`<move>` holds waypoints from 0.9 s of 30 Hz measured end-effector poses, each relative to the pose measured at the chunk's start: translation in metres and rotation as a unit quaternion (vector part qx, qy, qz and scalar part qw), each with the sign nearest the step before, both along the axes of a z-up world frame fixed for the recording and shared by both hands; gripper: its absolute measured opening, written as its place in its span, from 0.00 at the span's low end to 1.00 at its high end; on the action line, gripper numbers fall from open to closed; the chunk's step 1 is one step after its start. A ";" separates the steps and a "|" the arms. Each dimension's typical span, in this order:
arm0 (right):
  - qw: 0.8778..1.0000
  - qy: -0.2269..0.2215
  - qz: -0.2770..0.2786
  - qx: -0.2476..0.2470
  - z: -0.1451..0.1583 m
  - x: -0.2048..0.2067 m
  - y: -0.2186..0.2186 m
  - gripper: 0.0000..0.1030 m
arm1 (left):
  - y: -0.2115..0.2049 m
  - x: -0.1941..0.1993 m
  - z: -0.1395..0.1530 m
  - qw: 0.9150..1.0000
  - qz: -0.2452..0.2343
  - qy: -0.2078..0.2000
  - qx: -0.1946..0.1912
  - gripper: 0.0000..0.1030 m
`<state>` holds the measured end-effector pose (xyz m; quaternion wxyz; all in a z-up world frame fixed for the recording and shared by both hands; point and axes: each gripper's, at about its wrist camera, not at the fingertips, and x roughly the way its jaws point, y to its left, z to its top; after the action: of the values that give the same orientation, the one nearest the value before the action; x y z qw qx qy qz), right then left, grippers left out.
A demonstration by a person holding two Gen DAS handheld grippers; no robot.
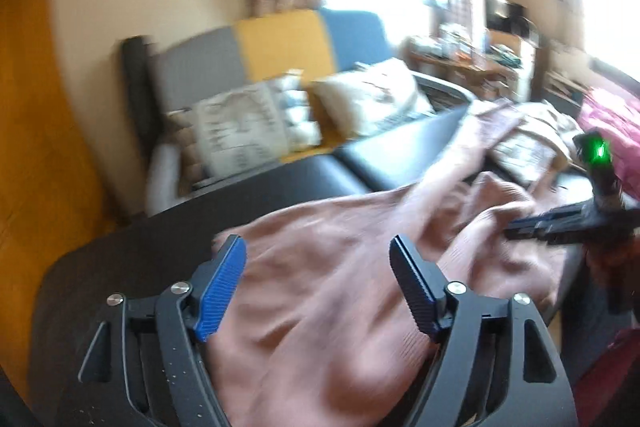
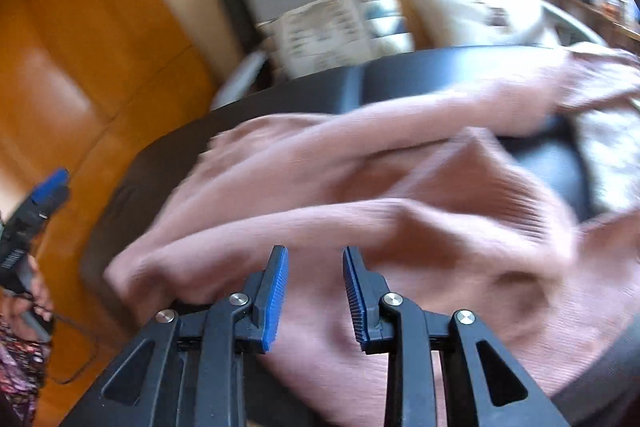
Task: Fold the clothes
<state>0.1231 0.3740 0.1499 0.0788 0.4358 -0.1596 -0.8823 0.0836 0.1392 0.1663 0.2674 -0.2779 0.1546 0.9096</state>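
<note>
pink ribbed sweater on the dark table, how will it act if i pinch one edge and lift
The pink sweater will probably droop rather than hold shape: it already lies in soft folds across the dark table. Its ribbed knit should give the pads some bite, so slipping seems unlikely. The long sleeve will likely trail.

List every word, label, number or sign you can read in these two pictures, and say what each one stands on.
No text can be read in either view.
Printed cushion on the sofa: dark marks, perhaps lettering, too blurred to read.
White label on the black body of the left gripper: too small and blurred to read.
Pink ribbed knit garment: no print or tag showing.
</note>
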 end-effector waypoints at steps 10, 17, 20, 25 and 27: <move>0.999 -0.026 -0.041 -0.004 -0.044 0.015 0.028 0.28 | 0.188 -0.103 -0.051 0.985 -0.104 -0.063 -0.126 0.76; 1.000 -0.005 -0.018 -0.012 -0.045 0.019 0.033 0.28 | 0.251 -0.132 -0.088 0.966 -0.146 -0.144 -0.156 0.76; 0.999 -0.002 -0.018 -0.033 -0.046 0.020 0.039 0.28 | 0.272 -0.132 -0.099 0.958 -0.169 -0.155 -0.171 0.76; 0.999 0.001 -0.018 -0.048 -0.046 0.019 0.041 0.28 | 0.300 -0.132 -0.131 0.947 -0.156 -0.163 -0.230 0.34; 0.999 0.003 -0.015 -0.046 -0.044 0.020 0.040 0.28 | 0.304 -0.131 -0.138 0.950 -0.144 -0.154 -0.232 0.28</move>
<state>0.1431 0.4143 0.1057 0.0861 0.4265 -0.2068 -0.8763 -0.0479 0.4433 0.0287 0.3440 -0.4439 0.3564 0.7467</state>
